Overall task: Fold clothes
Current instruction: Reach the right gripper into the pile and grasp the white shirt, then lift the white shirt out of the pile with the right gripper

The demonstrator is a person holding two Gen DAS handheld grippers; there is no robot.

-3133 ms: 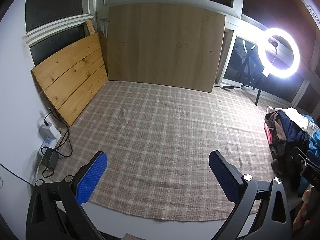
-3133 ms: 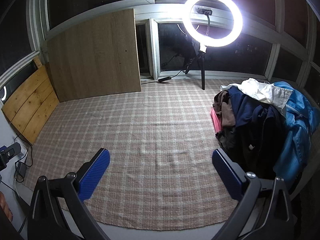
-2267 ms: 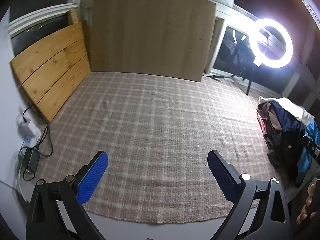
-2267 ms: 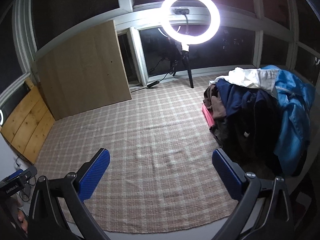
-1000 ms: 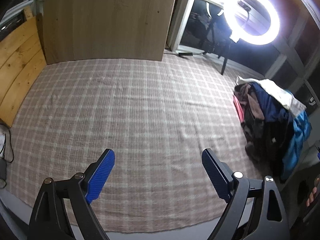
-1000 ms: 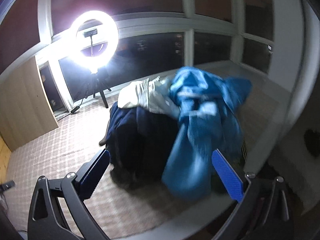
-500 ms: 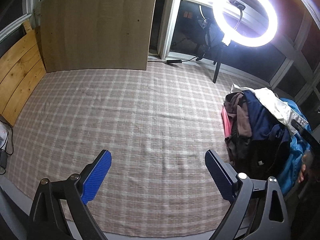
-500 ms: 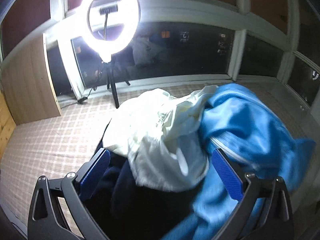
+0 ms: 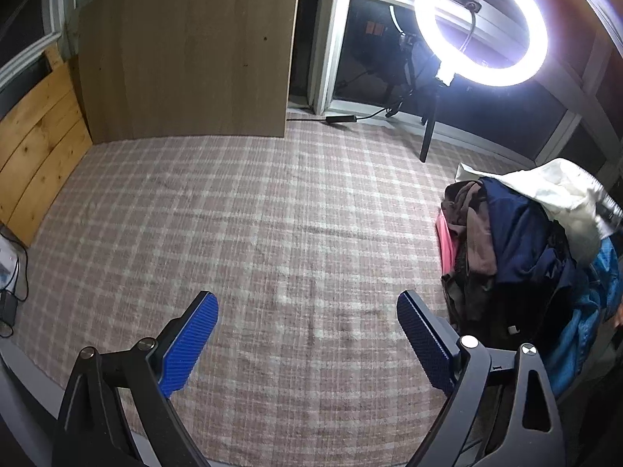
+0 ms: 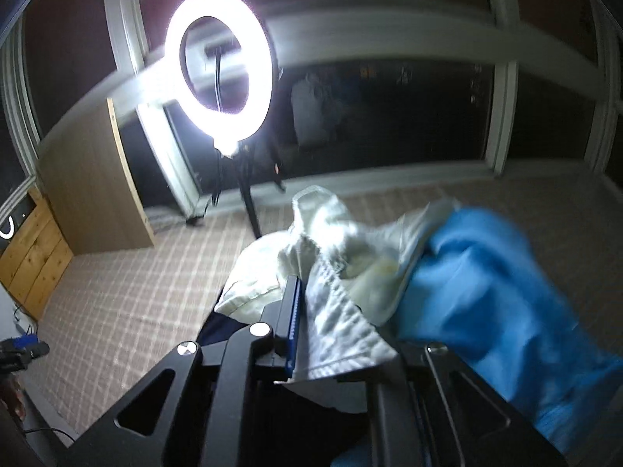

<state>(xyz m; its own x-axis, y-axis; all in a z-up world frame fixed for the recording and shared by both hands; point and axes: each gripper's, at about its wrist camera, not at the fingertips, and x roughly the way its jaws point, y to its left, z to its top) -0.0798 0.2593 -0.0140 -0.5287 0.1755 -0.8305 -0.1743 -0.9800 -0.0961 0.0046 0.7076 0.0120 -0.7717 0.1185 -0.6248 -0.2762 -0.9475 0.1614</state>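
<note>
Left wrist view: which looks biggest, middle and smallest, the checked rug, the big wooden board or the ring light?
1. Checked rug
2. Big wooden board
3. Ring light
The rug lies nearest the camera, which helps.

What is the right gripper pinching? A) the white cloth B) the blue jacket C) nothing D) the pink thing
A: in the right wrist view the right gripper has its fingers closed on a fold of the white cloth, with the blue jacket beside it.
</note>
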